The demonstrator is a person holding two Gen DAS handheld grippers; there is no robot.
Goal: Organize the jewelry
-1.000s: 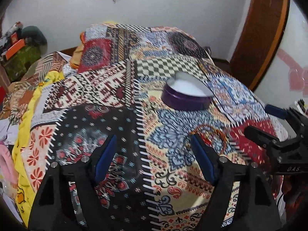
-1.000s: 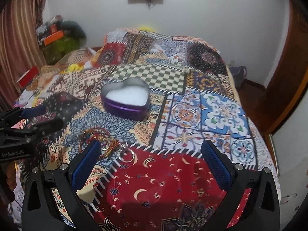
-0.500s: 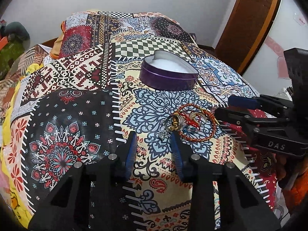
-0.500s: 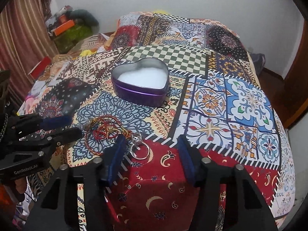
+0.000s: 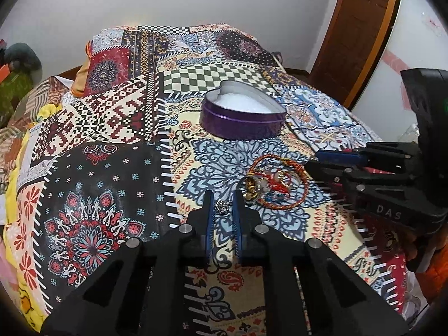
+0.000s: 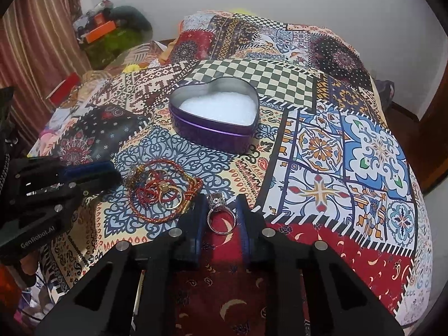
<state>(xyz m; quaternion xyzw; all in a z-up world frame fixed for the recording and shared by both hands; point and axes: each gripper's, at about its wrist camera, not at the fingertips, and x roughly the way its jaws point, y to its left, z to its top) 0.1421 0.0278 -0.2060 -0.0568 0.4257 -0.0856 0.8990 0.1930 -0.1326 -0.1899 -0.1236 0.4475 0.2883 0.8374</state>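
A purple heart-shaped tin with white padding stands open on the patchwork bedspread; it also shows in the right wrist view. A pile of red cord bracelets and gold rings lies in front of it, also in the right wrist view. My left gripper has narrowed around a small silver jewel lying on the cloth. My right gripper has narrowed around a silver stone ring, with small gaps at both sides.
The bedspread drops off at the right and near edges. Pillows lie at the head. Clutter and a curtain stand at the left, a wooden door at the right.
Both grippers have narrowed from wide open. The left one has come to the small silver jewel, the right one to the silver ring.
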